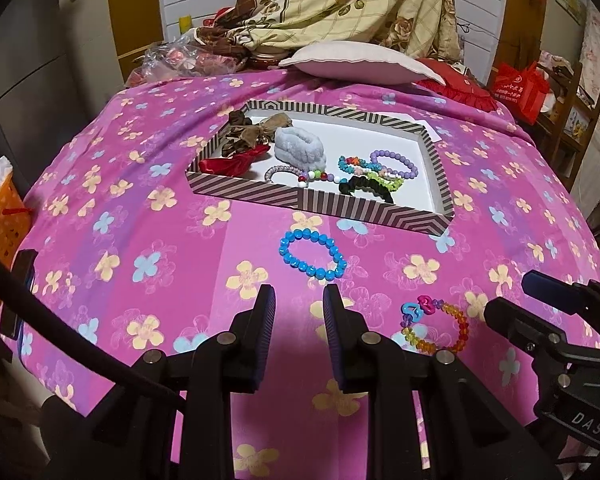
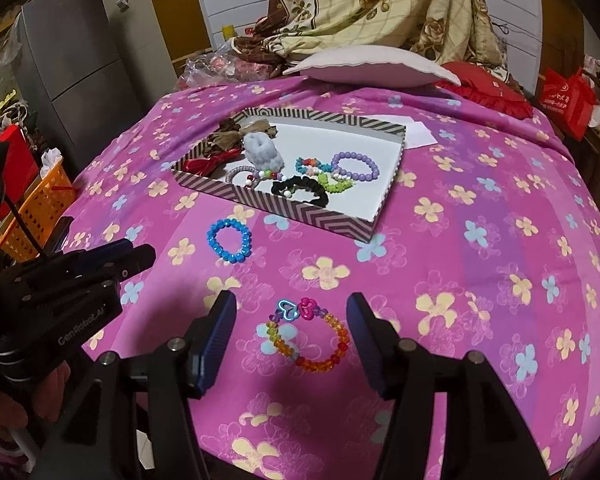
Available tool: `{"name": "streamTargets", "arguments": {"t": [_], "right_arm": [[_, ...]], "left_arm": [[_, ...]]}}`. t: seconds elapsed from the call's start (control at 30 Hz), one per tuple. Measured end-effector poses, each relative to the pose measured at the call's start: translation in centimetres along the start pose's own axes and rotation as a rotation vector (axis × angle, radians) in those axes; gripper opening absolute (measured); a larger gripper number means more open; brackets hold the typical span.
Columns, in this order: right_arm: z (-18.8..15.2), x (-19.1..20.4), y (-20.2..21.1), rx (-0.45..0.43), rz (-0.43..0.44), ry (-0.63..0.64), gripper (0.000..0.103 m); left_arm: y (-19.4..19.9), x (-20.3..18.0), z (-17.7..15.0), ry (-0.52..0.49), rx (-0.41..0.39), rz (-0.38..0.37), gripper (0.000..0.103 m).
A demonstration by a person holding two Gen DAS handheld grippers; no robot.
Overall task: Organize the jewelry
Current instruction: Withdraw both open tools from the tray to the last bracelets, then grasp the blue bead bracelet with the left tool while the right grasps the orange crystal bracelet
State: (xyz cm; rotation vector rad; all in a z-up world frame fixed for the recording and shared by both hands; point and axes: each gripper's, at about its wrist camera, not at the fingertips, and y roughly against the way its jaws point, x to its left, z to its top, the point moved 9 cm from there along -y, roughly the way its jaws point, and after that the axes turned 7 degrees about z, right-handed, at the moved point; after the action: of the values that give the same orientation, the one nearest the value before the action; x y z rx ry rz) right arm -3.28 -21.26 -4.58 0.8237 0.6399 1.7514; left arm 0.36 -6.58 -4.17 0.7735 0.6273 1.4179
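A striped tray (image 1: pixel 436 172) (image 2: pixel 300 210) on the pink flowered bedspread holds several bracelets, scrunchies and bows. A blue bead bracelet (image 1: pixel 312 254) (image 2: pixel 230 240) lies on the bedspread in front of the tray. A rainbow bead bracelet with heart charms (image 1: pixel 436 326) (image 2: pixel 308 334) lies nearer. My left gripper (image 1: pixel 299 300) is open and empty, just short of the blue bracelet. My right gripper (image 2: pixel 292 308) is open and empty, its fingers on either side of the rainbow bracelet.
A white pillow (image 1: pixel 356 62) and a red cushion (image 2: pixel 488 88) lie behind the tray under a hanging floral blanket (image 1: pixel 340 0). An orange basket (image 1: pixel 0 224) stands off the bed's left edge. A white paper (image 2: pixel 416 132) lies beside the tray.
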Motion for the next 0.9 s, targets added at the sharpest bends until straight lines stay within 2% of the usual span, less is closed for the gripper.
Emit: {"name": "streamTargets", "arguments": {"t": [0.27, 0.43, 0.73, 0.9], "right_arm": [[-0.7, -0.9, -0.6, 0.019, -0.009, 0.000, 0.060], [-2.4, -3.9, -1.7, 0.068, -0.095, 0.002, 0.060], [-4.2, -5.3, -5.3, 0.136, -0.098, 0.025, 0.053], [-3.9, -4.9, -6.9, 0.148, -0.105, 0.083, 0.053]], "left_arm": [[-0.6, 0.3, -0.3, 0.004, 0.020, -0.006, 0.038], [-2.2, 1.6, -0.5, 0.054, 0.074, -0.033, 0.038], [-5.5, 3.3, -1.0, 0.127, 0.171, -0.078, 0.039], [-7.7, 3.6, -0.3, 0.175, 0.217, -0.117, 0.045]]}}
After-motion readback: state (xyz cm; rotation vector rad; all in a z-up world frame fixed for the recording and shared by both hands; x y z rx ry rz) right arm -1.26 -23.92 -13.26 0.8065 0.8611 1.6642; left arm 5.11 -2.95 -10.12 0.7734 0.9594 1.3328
